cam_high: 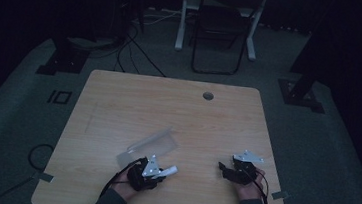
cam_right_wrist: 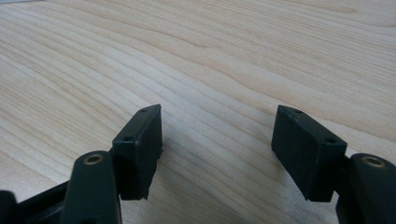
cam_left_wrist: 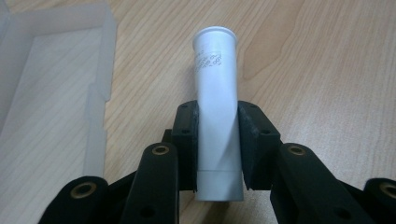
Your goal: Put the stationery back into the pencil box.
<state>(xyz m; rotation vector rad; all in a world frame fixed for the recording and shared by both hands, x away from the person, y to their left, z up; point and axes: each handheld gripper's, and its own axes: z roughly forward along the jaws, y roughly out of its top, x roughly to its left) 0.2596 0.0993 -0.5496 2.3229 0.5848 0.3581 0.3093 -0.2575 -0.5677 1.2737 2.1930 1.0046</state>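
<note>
White tube [cam_left_wrist: 215, 112] in left tongs [cam_left_wrist: 217, 140], beside clear tray's edge [cam_left_wrist: 100, 116].

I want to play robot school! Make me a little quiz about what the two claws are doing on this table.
1. True or false: the left claw is shut on the white tube.
2. What is between the pads of the right claw? A) a white tube B) nothing C) a cable
3. Fill in: the clear plastic tray lies on the wooden ____.

Key
1. True: both pads press the tube's sides.
2. B: the right claw stands open over bare wood.
3. table
</note>
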